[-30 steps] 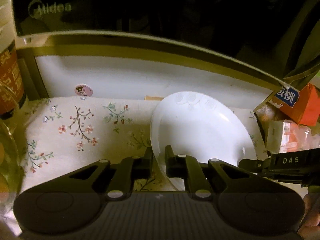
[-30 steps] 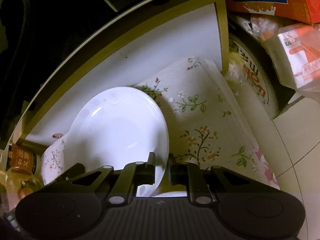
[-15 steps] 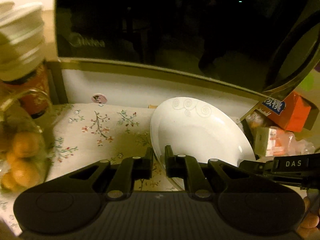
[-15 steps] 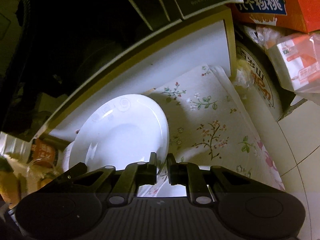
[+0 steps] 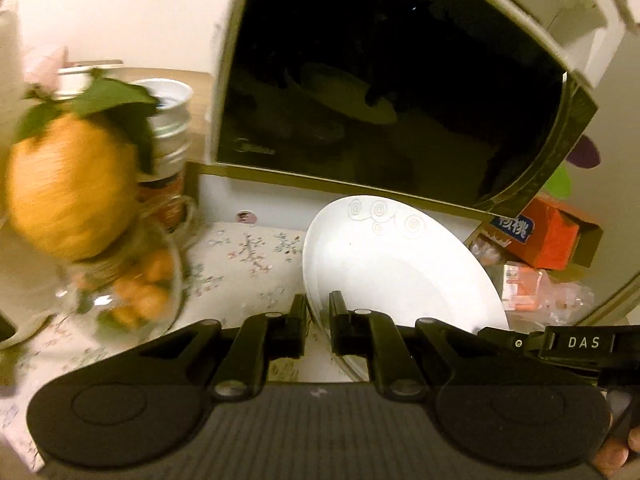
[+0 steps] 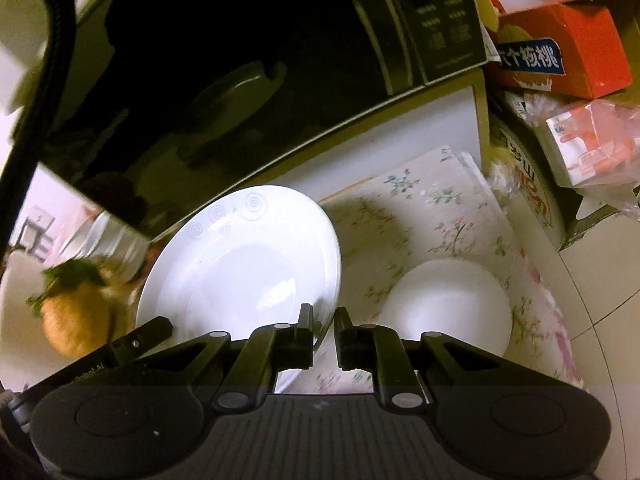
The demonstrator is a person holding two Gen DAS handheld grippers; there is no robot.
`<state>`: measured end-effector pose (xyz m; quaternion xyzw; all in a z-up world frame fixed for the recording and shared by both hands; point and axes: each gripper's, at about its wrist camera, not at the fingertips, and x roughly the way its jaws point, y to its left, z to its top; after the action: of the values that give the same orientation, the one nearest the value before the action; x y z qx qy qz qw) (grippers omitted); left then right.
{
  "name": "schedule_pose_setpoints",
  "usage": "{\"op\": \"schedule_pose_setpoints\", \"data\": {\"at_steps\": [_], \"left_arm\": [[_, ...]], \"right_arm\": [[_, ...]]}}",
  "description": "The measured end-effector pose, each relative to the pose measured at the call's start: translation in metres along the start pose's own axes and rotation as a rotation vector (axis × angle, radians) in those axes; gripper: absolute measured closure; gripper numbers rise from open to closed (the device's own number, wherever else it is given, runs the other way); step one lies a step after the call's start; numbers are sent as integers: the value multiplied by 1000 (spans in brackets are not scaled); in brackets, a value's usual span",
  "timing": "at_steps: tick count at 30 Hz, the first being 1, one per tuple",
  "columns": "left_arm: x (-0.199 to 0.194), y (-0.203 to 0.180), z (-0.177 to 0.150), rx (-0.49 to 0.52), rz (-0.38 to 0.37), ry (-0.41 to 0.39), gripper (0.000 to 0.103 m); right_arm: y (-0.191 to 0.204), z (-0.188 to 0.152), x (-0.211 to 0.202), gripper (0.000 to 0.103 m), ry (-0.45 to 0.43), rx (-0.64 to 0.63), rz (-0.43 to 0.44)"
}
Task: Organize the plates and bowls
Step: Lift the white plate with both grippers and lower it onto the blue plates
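**Plate gripped at both rims above the floral cloth**

Plate (image 5: 394, 264) is a white, glossy, shallow round dish with faint spiral scrolls pressed near its far rim, held tilted in front of the microwave and above the cloth. The microwave (image 5: 384, 92) is the largest thing in view: a boxy body with a dark, mirror-smooth glass door that reflects dim shapes. Below it spreads a pale cloth (image 5: 248, 264) printed with small sprigs of pink flowers and green leaves, soft and matte.

On the cloth, in the right wrist view, lies a plain white bowl (image 6: 448, 304), round and smooth. At the far right sits an orange carton (image 6: 560, 52) with a blue label. In the left wrist view a rough-skinned orange fruit (image 5: 68, 184) with green leaves looms blurred, above a clear glass bowl (image 5: 132, 300) holding smaller orange fruits; behind it stands a ribbed metal can (image 5: 170, 120).

The left gripper (image 5: 317, 320), black matte plastic, has its fingers narrowed onto the plate's near left rim, which passes between them. The right gripper (image 6: 323, 334) likewise pinches the opposite rim in a slim gap.
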<state>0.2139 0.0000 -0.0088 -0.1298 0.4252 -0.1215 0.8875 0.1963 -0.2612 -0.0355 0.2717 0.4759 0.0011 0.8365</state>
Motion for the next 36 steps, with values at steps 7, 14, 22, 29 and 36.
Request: {"op": "schedule_pose_setpoints", "data": {"at_steps": [7,14,22,29,36], "left_arm": [[-55,23,-31,-33,18,-30,94],[-103,56,-76,-89,30,-47,94],[-126,96,-123,-115,66,-39,94],[-141,115,-150,-115,110,-39,94],[-146,132,-174,-133,132,-25,94]], "right_arm": [[29,-42,-30,92,-6,-40,33],[56,-100,-53,92,-7,-75,50],[79,-154,-48,91,41,-161,45],[92,-193,-42,90,92,-223,55],[101,-220,-36,90,125,-271,56]]}}
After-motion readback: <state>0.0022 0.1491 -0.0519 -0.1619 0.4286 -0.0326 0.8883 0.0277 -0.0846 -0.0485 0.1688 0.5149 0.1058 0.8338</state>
